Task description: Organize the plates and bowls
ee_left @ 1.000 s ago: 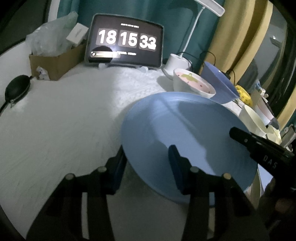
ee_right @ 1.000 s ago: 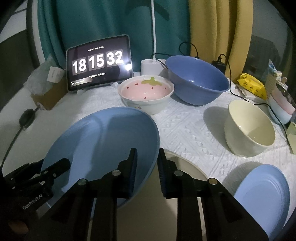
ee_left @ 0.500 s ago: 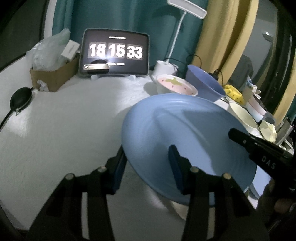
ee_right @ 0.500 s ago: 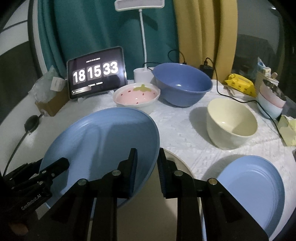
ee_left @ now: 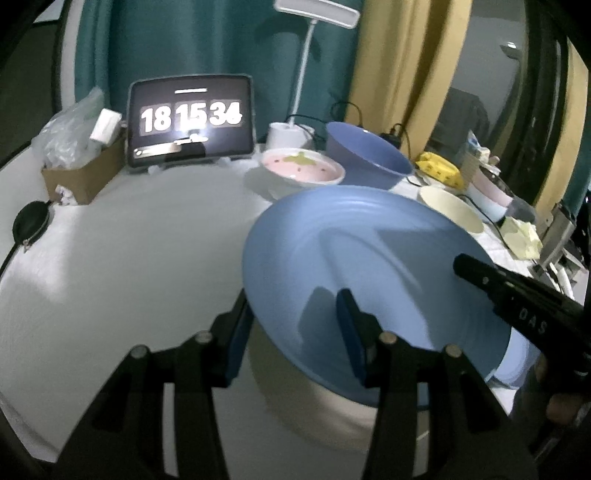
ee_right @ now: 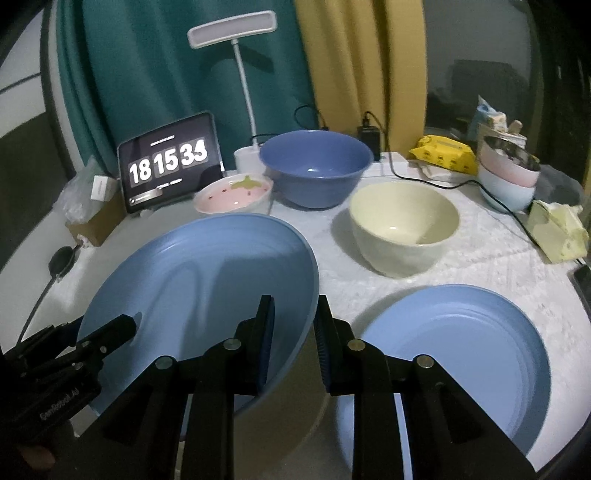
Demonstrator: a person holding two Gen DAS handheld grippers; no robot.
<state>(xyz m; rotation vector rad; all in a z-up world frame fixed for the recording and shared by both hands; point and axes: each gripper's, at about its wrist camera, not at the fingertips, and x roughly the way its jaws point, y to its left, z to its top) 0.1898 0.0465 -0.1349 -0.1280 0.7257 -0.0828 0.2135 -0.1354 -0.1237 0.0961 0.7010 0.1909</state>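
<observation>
Gripping the big round light-blue plate (ee_right: 199,288) from two sides: my right gripper (ee_right: 291,339) has its blue-padded fingers pinched on the plate's right rim, one inside, one outside. My left gripper (ee_left: 291,332) straddles the opposite rim, one finger under the edge, the other over the plate's face; it looks clamped on the rim, though the outer finger is partly hidden. The plate is up off the white textured tablecloth (ee_right: 480,254), tilted, hanging above a pale beige round dish (ee_left: 325,413) whose edge shows beneath it.

Just to the right, a second light-blue plate (ee_right: 454,354) lies flat on the cloth. Behind it, a cream ceramic bowl (ee_right: 402,225) stands upright. Farther back, a deep dark-blue bowl (ee_right: 314,170), and beside it on the left a pink strawberry-pattern bowl (ee_right: 234,194), the two close together.

At the far right edge, a stack of pastel bowls (ee_right: 508,177) with something metallic on top. A yellow packet (ee_right: 443,153) sits beside that stack, a crumpled pale-yellow cloth (ee_right: 557,229) in front of it.

At the back, a tablet showing a flip clock (ee_right: 170,162), a white desk lamp (ee_right: 232,33), a cardboard box (ee_left: 85,173) stuffed with plastic, teal and yellow curtains behind.
</observation>
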